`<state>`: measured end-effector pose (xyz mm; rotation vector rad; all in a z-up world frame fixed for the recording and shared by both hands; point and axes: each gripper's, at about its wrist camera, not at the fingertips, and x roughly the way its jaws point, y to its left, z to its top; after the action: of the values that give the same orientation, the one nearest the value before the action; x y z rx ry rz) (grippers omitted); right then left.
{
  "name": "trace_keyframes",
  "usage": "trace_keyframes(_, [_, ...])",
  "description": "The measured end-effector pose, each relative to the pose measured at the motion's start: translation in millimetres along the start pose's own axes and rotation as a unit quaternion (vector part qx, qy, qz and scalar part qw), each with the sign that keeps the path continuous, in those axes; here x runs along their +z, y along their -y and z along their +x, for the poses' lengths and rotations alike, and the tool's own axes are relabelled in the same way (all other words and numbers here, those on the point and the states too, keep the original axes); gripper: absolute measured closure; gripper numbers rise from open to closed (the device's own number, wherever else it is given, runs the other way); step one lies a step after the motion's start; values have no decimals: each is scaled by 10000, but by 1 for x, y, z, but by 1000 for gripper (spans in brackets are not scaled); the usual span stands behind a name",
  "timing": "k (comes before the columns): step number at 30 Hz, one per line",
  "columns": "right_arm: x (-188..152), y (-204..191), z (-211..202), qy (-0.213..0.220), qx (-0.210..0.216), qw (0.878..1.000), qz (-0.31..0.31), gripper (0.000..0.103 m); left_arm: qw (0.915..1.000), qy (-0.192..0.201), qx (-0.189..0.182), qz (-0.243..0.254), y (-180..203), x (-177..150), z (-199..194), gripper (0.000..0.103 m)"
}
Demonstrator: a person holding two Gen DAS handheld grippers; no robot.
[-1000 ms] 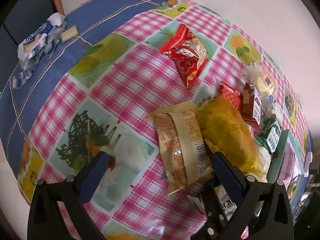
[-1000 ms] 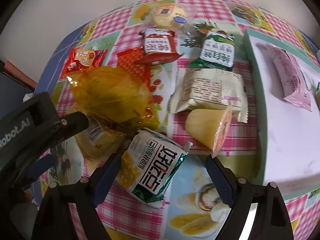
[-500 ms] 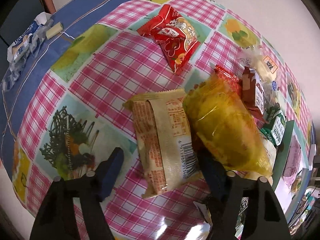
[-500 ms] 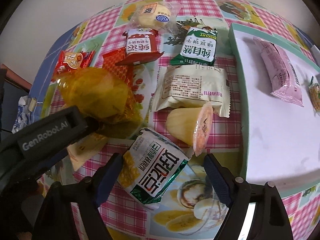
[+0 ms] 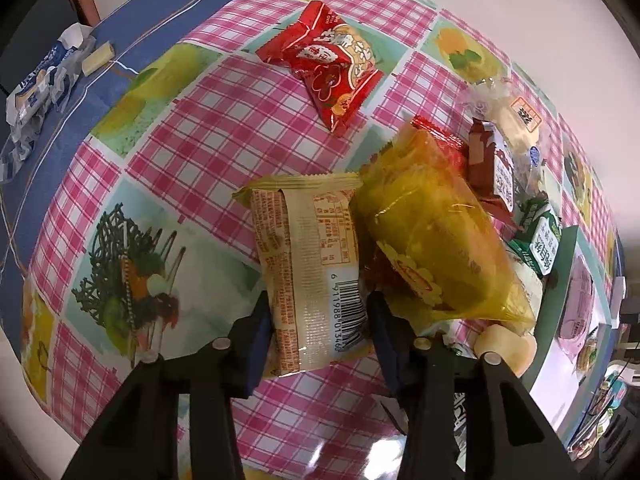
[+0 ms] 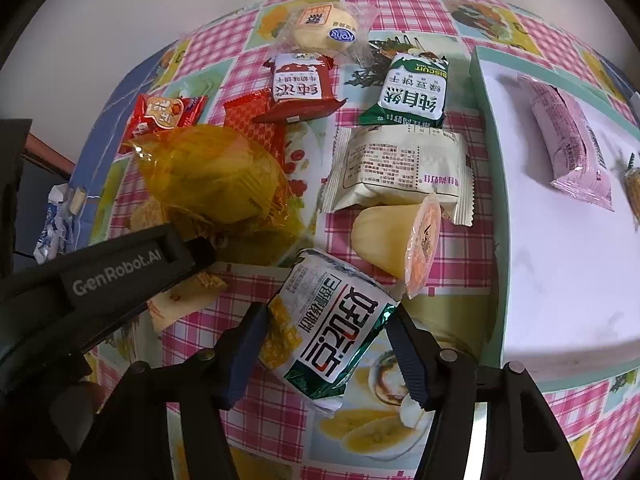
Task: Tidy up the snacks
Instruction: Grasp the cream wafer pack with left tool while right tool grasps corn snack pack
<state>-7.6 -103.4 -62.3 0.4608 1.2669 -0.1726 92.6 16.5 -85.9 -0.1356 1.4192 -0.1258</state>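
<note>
My left gripper [image 5: 318, 332] is shut on a beige snack packet [image 5: 310, 264] that lies on the checked tablecloth, beside a yellow cellophane bag [image 5: 432, 236]. My right gripper [image 6: 326, 356] has its fingers closed against a white-and-green corn snack packet [image 6: 328, 328]. A yellow jelly cup [image 6: 396, 240] lies on its side just beyond it. A teal-rimmed white tray [image 6: 486, 160] at the right holds a pink wrapped bar [image 6: 568, 140]. The left gripper's black arm [image 6: 100, 276] shows in the right wrist view.
Loose snacks lie on the table: a red packet [image 5: 332, 64], a red-and-white biscuit pack [image 6: 298, 84], a green biscuit pack [image 6: 408, 94], a cream packet [image 6: 400, 168], a wrapped bun [image 6: 320, 28]. A crumpled blue-white wrapper [image 5: 36, 84] lies at the far left edge.
My left gripper moved forward and closed on the beige packet. My right gripper closed in on the corn snack packet.
</note>
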Motion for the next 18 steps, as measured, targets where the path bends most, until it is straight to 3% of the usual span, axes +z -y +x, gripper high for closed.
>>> trace_keyframes(5, [0, -1, -1, 15, 26, 10000, -13, 43, 10000, -5, -48, -58, -2, -3, -6, 65])
trace_keyframes(8, [0, -1, -4, 28, 4, 10000, -35, 43, 9997, 18, -209, -93, -7, -3, -13, 65])
trace_keyframes(11, [1, 0, -8, 89, 67, 9999, -13, 52, 9996, 106, -264, -65, -10, -1, -23, 65])
trace_keyframes(18, [2, 3, -28, 278, 221, 9994, -37, 53, 9983, 466, -344, -89, -18, -1, -57, 65])
